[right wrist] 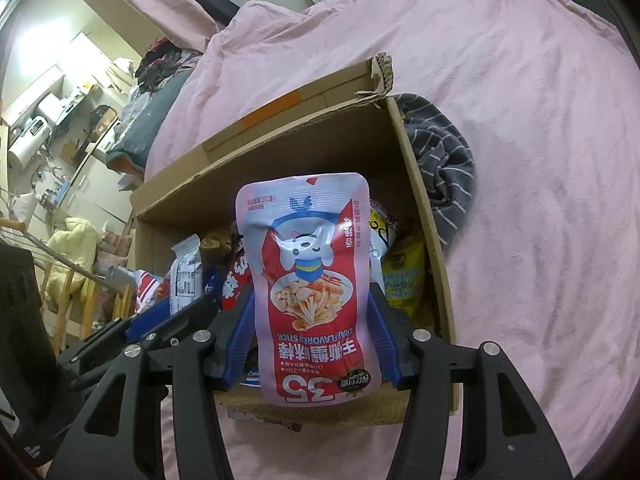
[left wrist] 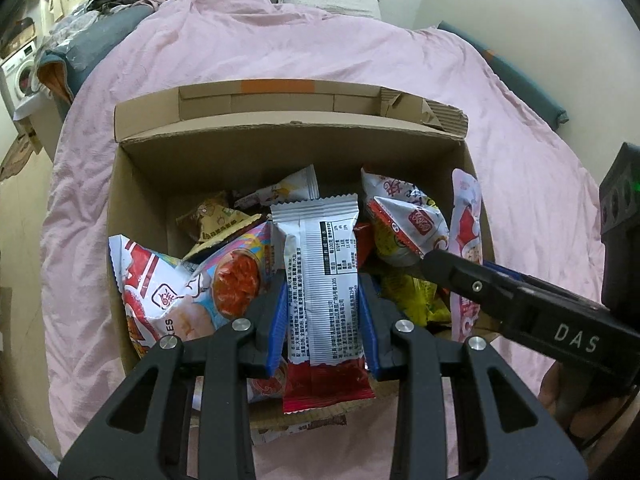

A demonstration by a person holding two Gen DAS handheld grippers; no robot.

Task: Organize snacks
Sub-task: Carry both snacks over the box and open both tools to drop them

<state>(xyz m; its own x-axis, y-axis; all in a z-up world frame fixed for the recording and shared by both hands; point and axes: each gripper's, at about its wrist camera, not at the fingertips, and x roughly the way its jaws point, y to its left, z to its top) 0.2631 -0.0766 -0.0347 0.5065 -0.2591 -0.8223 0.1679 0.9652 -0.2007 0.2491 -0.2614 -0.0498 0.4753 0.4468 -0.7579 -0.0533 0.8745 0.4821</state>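
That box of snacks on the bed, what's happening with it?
A person is sorting snacks with a pair of tongs in each hand. The left tongs grip a silver and red snack bar, and the right tongs have a pink crab stick pouch between their blue pads. Both packets are held over the open cardboard box, which sits on the pink bedcover and already holds many snack bags. Neither packet has been dropped in yet.
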